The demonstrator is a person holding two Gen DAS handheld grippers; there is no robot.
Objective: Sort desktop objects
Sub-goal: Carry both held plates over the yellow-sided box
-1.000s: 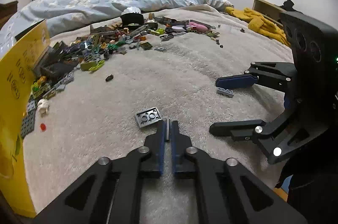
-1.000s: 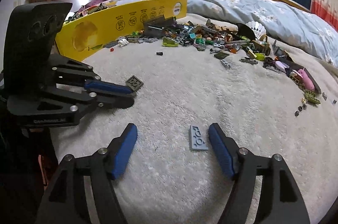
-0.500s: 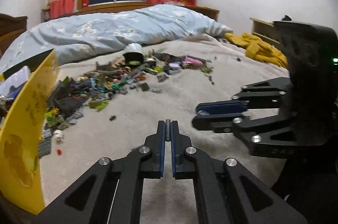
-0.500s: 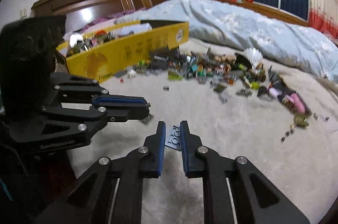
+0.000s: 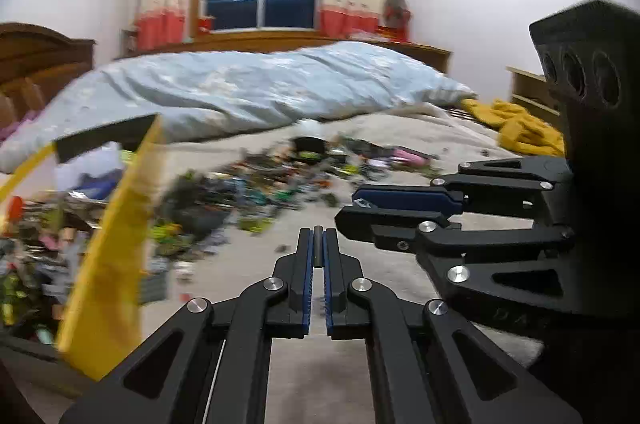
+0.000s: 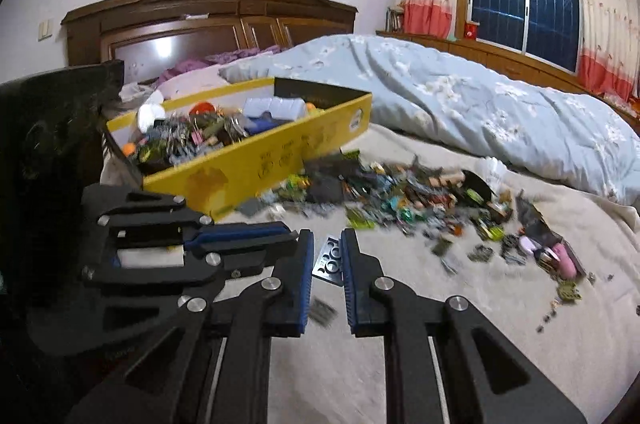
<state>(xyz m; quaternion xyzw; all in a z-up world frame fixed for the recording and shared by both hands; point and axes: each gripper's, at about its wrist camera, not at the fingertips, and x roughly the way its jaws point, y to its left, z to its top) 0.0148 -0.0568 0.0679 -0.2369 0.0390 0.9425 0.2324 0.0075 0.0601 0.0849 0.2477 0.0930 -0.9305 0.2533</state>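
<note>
Between the right tongs' (image 6: 326, 266) ridged blue pads: a flat grey studded plate (image 6: 330, 260).

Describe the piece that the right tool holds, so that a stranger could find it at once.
Start from the long yellow box on the bed. In front of it, the right tool is clamped on a flat grey plate. Unlike the pile's loose pieces, it hangs above the blanket.

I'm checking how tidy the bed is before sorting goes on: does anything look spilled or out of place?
Yes. A heap of small building pieces lies scattered over the beige blanket beside the yellow box, not in it. A yellow garment lies crumpled at the bed's far edge.
</note>
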